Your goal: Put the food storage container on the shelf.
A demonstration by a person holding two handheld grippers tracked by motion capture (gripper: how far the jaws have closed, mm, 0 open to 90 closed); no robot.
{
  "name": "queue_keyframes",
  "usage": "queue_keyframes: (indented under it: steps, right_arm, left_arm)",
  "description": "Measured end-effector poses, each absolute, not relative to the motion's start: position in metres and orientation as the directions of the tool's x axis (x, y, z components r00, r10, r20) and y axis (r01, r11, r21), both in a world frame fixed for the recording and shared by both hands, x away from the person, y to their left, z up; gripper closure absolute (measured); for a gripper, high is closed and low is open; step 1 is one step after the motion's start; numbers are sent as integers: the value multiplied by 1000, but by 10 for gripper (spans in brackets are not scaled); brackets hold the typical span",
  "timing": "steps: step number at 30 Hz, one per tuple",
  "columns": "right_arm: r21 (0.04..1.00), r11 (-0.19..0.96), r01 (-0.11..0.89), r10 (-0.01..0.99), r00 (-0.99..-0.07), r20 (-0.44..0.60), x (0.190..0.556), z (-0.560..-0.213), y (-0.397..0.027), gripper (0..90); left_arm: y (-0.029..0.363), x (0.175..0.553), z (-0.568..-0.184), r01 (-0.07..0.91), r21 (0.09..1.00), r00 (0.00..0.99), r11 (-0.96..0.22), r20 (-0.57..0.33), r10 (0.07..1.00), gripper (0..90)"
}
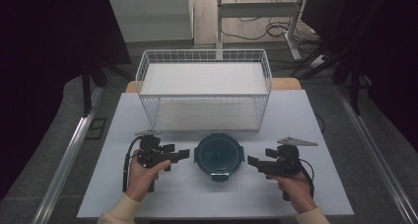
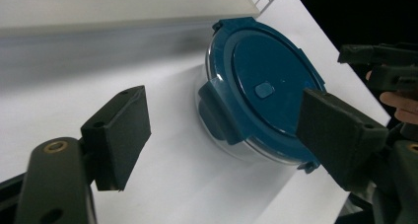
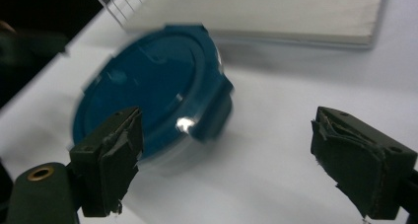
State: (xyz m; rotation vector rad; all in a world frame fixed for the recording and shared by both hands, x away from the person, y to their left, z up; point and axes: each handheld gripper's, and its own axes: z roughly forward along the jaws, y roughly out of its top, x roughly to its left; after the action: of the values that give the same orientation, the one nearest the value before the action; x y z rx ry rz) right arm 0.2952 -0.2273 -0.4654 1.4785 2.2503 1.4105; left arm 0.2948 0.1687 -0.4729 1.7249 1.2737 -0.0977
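Tongs on both sides stood released: our left tongs [image 1: 183, 154] and right tongs [image 1: 252, 161] each hung with jaws wide and nothing between them, pointed inward at the container [image 1: 219, 155] that sat on the bench [image 1: 162, 194] between the two. In the left gripper view the container [image 2: 261, 93] lay just ahead of the open left tongs [image 2: 231, 130], its blue lid [image 2: 276, 81] clipped on over a clear bowl, one side latch facing us. In the right gripper view the same container [image 3: 148, 91] sat ahead and toward the left jaw of the right tongs [image 3: 226, 157], blurred. Neither pair touched it. Beyond the container, farther from both tongs, stood the wire basket [image 1: 204, 56], with nothing in it.

We judged the step as the approach: both hands were lined up at the container's flanks, no grip yet. The next move, as we read it, called for bringing the tongs in level on opposite sides, under the lid's rim or on the latches, and clenching evenly so the smooth bowl would not slip or tilt before lifting it toward the basket.
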Motion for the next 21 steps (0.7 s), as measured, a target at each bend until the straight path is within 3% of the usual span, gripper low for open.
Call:
queue_keyframes:
  steps: [10,21]
  right_arm:
    - [681,57,730,722,-501,477,315,-465,-205,116]
    - [596,36,802,713,-439,547,335,-486,-191,86]
  left_arm:
    - [163,311,-483,821,568,411,49,-649,641,165]
    - [156,322,-508,869,495,389,10,-695,605,148]
